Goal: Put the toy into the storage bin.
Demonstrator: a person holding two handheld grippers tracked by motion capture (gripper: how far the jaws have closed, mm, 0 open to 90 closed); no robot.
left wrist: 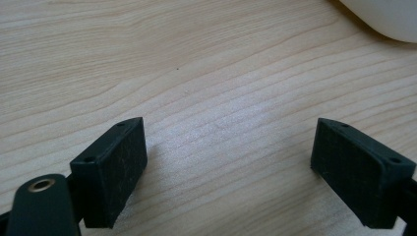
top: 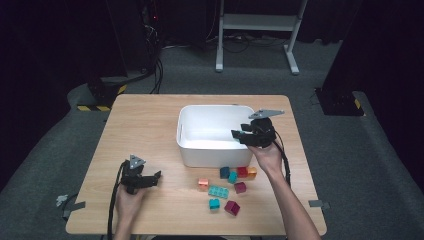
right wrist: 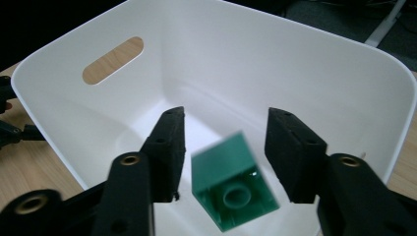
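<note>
A white bin stands at the middle back of the wooden table. My right gripper hangs over the bin's right front corner. In the right gripper view its jaws stand open above the bin's inside. Between them is a blurred green brick, studs down, with a gap on each side. My left gripper rests low at the table's front left. It is open over bare wood with nothing between its jaws.
Several loose bricks lie in front of the bin: dark blue, red, orange, a flat teal one, magenta. The bin's corner shows at the top right of the left gripper view. Dark floor surrounds the table.
</note>
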